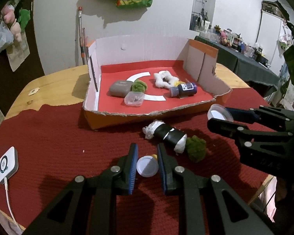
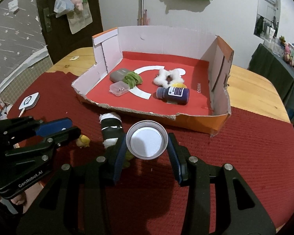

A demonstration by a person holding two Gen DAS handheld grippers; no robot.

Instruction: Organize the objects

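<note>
A torn cardboard box (image 1: 115,115) (image 2: 196,123) with a red floor holds a grey case (image 1: 119,87), a green tuft (image 1: 139,86), a clear small box (image 1: 133,98), white fluff (image 1: 163,78) and a dark blue bottle (image 1: 184,90) (image 2: 173,95). My left gripper (image 1: 147,156) (image 2: 68,128) is shut on a small white-based yellow toy (image 1: 147,165) (image 2: 82,141) over the red mat. My right gripper (image 2: 147,143) (image 1: 218,116) is shut on a round white lid (image 2: 147,142) (image 1: 220,115), held above the mat in front of the box. A black-and-white wrapped roll (image 1: 167,135) (image 2: 110,132) and a green tuft (image 1: 196,145) lie on the mat.
A white square device (image 1: 6,164) (image 2: 29,100) with a cable lies at the mat's left. The red mat (image 1: 49,137) covers a wooden table (image 1: 49,86). A wall stands behind the box, with hanging bags. A cluttered shelf (image 1: 245,45) is far right.
</note>
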